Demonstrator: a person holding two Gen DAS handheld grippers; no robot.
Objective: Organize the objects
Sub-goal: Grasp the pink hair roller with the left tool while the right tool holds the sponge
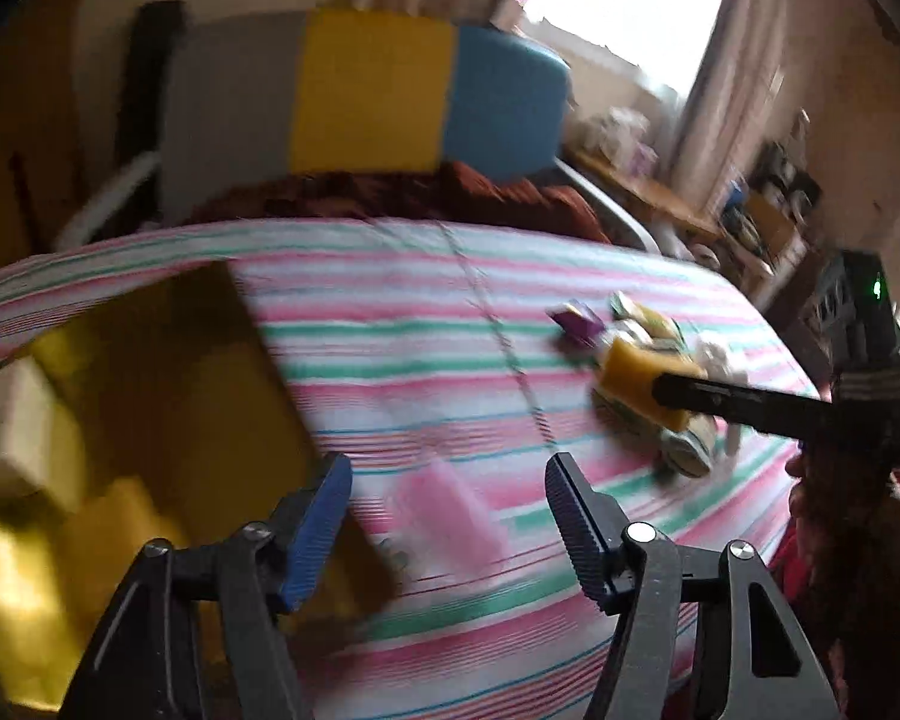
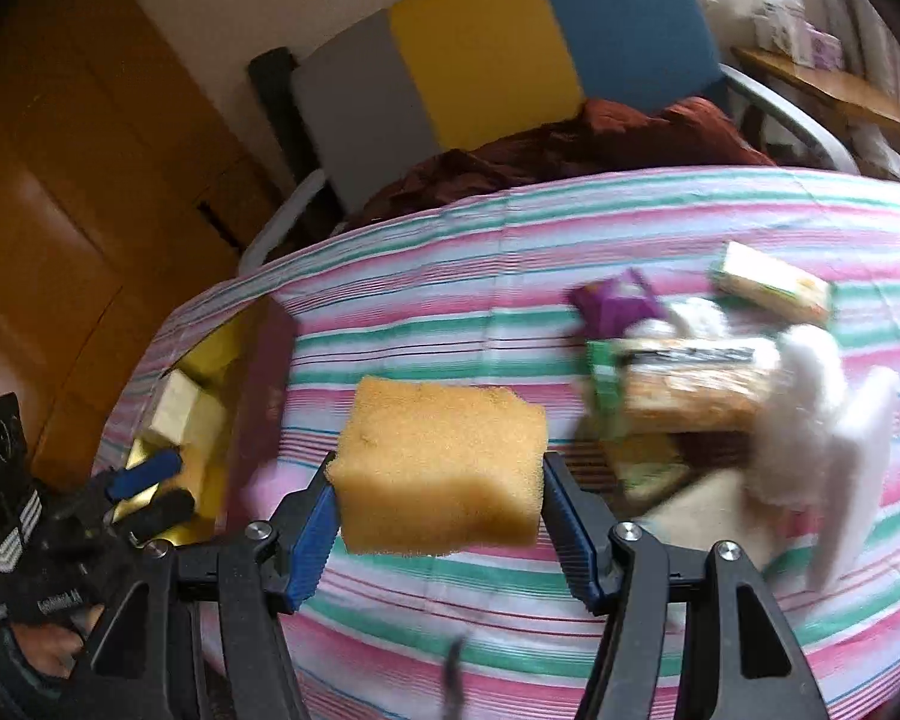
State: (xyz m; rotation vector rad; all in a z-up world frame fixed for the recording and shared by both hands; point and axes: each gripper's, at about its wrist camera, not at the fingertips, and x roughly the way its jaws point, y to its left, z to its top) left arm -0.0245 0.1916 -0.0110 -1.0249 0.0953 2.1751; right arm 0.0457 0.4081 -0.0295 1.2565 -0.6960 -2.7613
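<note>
While we carry the yellow sponge (image 2: 441,474) pinched between the right gripper (image 2: 438,516) pads above the striped cloth (image 2: 450,252), our left gripper (image 1: 447,516) hangs spread and empty near the yellow box (image 1: 168,396). Soft foam could slip, we judge.

Home: striped tablecloth (image 2: 510,228), curtained window (image 1: 630,6)

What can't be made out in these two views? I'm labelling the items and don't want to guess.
- Pink thing, left wrist view: smeared by motion blur, no telling what it is.
- Yellow box contents, left wrist view: blurred and cut by the left edge.
- Pile of packets, right wrist view: print blurred; lower packets hidden under upper ones and white fluffy item.
- Sponge underside, right wrist view: faces away.
</note>
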